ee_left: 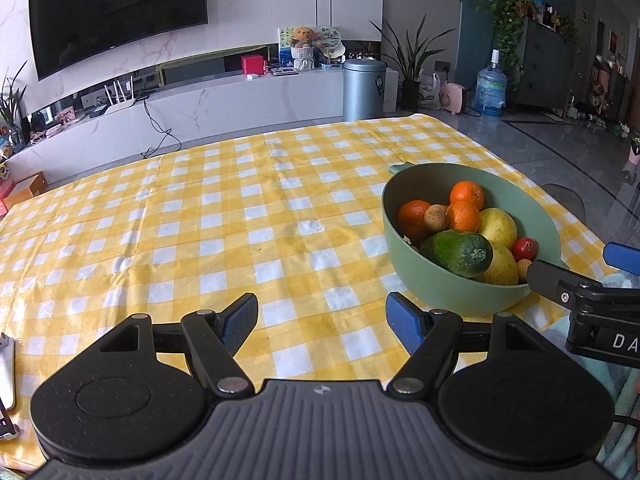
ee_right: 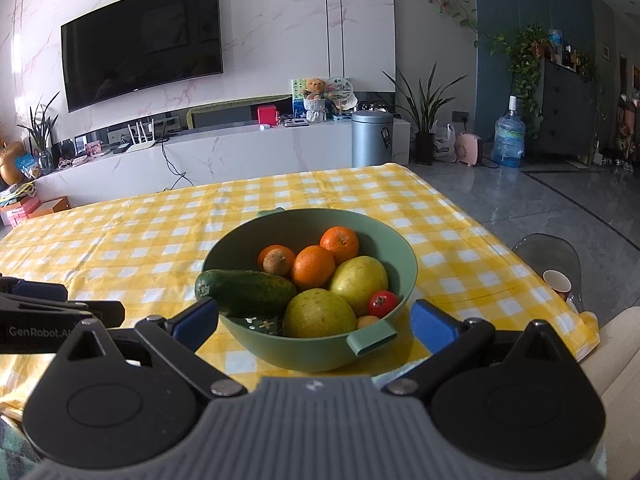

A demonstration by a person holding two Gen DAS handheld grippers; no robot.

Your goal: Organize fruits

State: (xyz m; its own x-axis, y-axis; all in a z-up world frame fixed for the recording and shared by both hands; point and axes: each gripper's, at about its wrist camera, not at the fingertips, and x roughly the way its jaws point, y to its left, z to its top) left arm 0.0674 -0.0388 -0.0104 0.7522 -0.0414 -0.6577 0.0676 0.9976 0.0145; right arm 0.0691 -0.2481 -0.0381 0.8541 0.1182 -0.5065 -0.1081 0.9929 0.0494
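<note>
A green bowl (ee_right: 320, 354) (ee_left: 456, 292) stands on the yellow checked tablecloth (ee_left: 240, 220). It holds a cucumber (ee_right: 248, 292) (ee_left: 458, 252), three oranges (ee_right: 314, 266), two yellow pears (ee_right: 320, 314), a small brown fruit (ee_right: 277, 262), a red tomato (ee_right: 383, 303) and a small yellow fruit (ee_right: 368, 321). My right gripper (ee_right: 314, 320) is open at the bowl's near rim, its blue pads either side of the bowl, holding nothing. My left gripper (ee_left: 322, 322) is open over bare cloth, left of the bowl. The right gripper's fingers (ee_left: 560, 280) show at the left wrist view's right edge.
A cup (ee_right: 557, 282) sits on a clear chair (ee_right: 548, 248) off the table's right edge. A white object (ee_left: 7, 372) lies at the near left edge. Beyond the table's far edge are a TV cabinet (ee_left: 200, 108), a metal bin (ee_left: 364, 88) and a water jug (ee_left: 490, 88).
</note>
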